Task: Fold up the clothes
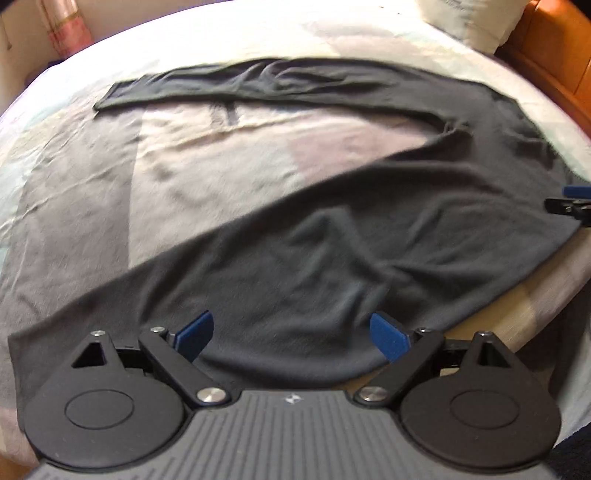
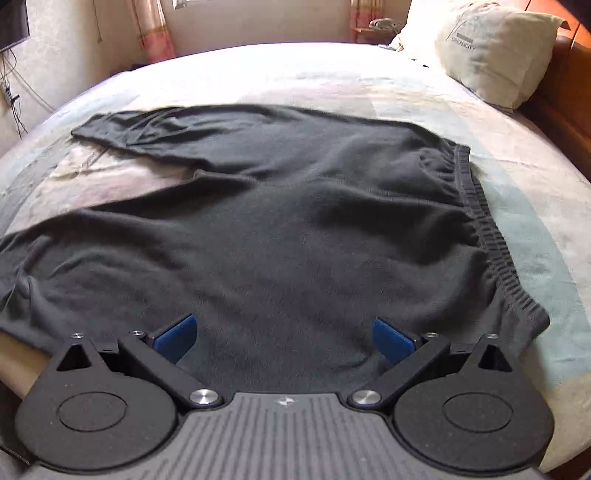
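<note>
- Dark trousers (image 2: pixel 295 229): spread flat on the bed (image 2: pixel 535 206), waistband toward the pillow (image 2: pixel 495 51).
- Left hand-held gripper (image 1: pixel 291 338), right hand-held gripper (image 2: pixel 284 338): jaws wide apart, holding nothing.
- Risk: pinching a single fabric layer would probably skew the fold.

Sunlit bed (image 2: pixel 535 206), pillow (image 2: pixel 495 55), wooden headboard (image 2: pixel 565 110), curtains (image 2: pixel 151 33).

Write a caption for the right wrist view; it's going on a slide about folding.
Open right gripper poised above dark trousers spread flat on a bed, waistband to the right.
</note>
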Available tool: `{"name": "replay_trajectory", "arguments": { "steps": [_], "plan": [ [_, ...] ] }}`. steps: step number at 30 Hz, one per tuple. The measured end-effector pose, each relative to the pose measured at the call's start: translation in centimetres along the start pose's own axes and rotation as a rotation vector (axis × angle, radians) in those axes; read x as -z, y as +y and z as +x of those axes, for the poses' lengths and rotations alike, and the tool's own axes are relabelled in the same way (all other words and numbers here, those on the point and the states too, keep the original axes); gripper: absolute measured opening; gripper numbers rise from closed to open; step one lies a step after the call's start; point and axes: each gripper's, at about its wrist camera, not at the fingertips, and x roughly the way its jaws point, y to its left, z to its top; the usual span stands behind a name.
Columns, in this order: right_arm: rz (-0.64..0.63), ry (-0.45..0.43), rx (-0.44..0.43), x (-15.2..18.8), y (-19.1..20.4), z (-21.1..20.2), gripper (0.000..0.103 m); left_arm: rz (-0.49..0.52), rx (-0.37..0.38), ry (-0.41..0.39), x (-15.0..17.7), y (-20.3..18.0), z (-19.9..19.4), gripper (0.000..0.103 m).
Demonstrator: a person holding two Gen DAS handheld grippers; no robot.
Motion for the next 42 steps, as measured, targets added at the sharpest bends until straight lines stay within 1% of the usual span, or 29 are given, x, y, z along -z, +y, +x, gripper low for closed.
{"name": "replay_trajectory", "arguments": {
  "steps": [2,4,6,7,8,9,12,13,15,16,18,20,22,23,24,26,27,29,31,32,34,36,37,38,39,40,41,42],
  "plan": [
    [0.024,-0.026,-0.018,-1.0,-0.5,0.8,0.103,0.034,0.052,-0.052,-2.1,-2.1,-0.1,0.092],
    [0.064,-0.044,-0.020,-1.5,-1.5,1.8,0.103,0.049,0.112,-0.074,-3.8,-4.3,0.6,0.092],
    [0.102,-0.026,0.008,-1.3,-3.1,2.6,0.103,0.049,0.172,-0.078,-4.9,-6.4,2.1,0.092],
    [0.121,-0.008,0.033,-0.8,-4.0,2.9,0.103,0.040,0.198,-0.066,-5.1,-7.1,3.0,0.092],
    [0.119,-0.009,0.046,-0.2,-4.9,2.8,0.103,0.029,0.210,-0.050,-5.2,-7.6,4.0,0.092],
    [0.101,-0.019,0.052,0.5,-5.5,2.2,0.103,0.022,0.210,-0.029,-5.0,-8.1,5.0,0.092],
    [0.035,-0.007,0.098,2.6,-6.2,0.4,0.103,0.011,0.174,0.013,-3.9,-8.8,7.1,0.092],
    [0.034,-0.004,0.105,2.7,-6.4,-0.1,0.103,0.007,0.162,0.027,-3.5,-9.1,7.8,0.095],
    [0.059,-0.002,0.106,2.5,-6.8,-1.1,0.103,0.000,0.163,0.034,-3.5,-9.1,7.7,0.096],
    [0.062,-0.025,0.096,1.9,-6.7,-1.5,0.103,-0.004,0.164,0.037,-3.5,-9.1,7.7,0.096],
    [0.048,-0.100,0.062,0.1,-6.1,-1.9,0.103,-0.053,0.178,0.042,-3.8,-8.5,7.7,0.096],
    [0.023,-0.154,0.027,-2.2,-5.3,-0.9,0.103,-0.090,0.187,0.045,-4.0,-8.1,7.7,0.096],
    [0.026,-0.173,0.009,-4.4,-4.9,1.5,0.103,-0.094,0.183,0.050,-4.0,-8.2,7.8,0.096],
    [0.047,-0.171,-0.002,-5.2,-5.0,2.8,0.103,-0.092,0.180,0.052,-4.0,-8.2,7.8,0.096],
    [0.077,-0.150,0.000,-5.4,-5.6,4.1,0.103,-0.091,0.178,0.055,-4.0,-8.2,7.8,0.097],
    [0.137,-0.092,0.024,-5.3,-7.1,6.2,0.101,-0.096,0.176,0.056,-4.0,-8.2,7.9,0.097],
    [0.144,-0.090,0.034,-4.7,-7.7,6.4,0.099,-0.106,0.181,0.052,-3.9,-8.0,7.9,0.097],
    [0.125,-0.120,0.045,-2.9,-8.9,5.2,0.098,-0.125,0.198,0.041,-3.8,-7.8,8.0,0.100],
    [0.112,-0.113,0.095,-1.7,-9.7,4.2,0.098,-0.129,0.199,0.035,-3.8,-7.8,8.2,0.102],
    [0.122,-0.109,0.091,-1.8,-10.0,3.7,0.098,-0.125,0.193,0.036,-3.9,-7.9,8.3,0.102],
    [0.164,-0.110,0.060,-2.7,-10.4,2.9,0.098,-0.122,0.182,0.038,-4.0,-8.1,8.4,0.102],
    [0.181,-0.155,-0.005,-4.7,-10.4,2.8,0.100,-0.125,0.178,0.040,-4.1,-8.2,8.4,0.102],
    [0.187,-0.183,-0.041,-5.8,-10.4,2.9,0.102,-0.128,0.177,0.041,-4.2,-8.1,8.5,0.102],
    [0.201,-0.189,-0.078,-6.9,-10.5,3.5,0.103,-0.131,0.177,0.043,-4.2,-8.1,8.5,0.102],
    [0.220,-0.181,-0.116,-8.1,-10.6,4.5,0.103,-0.134,0.177,0.045,-4.3,-8.1,8.5,0.102],
    [0.240,-0.159,-0.135,-9.1,-10.9,5.8,0.103,-0.136,0.176,0.045,-4.3,-8.1,8.5,0.102],
    [0.260,-0.128,-0.142,-9.8,-11.3,7.3,0.103,-0.138,0.175,0.046,-4.3,-8.1,8.5,0.102],
    [0.270,-0.099,-0.128,-10.4,-11.7,8.8,0.103,-0.137,0.173,0.046,-4.3,-8.2,8.5,0.102]
  ]
}}
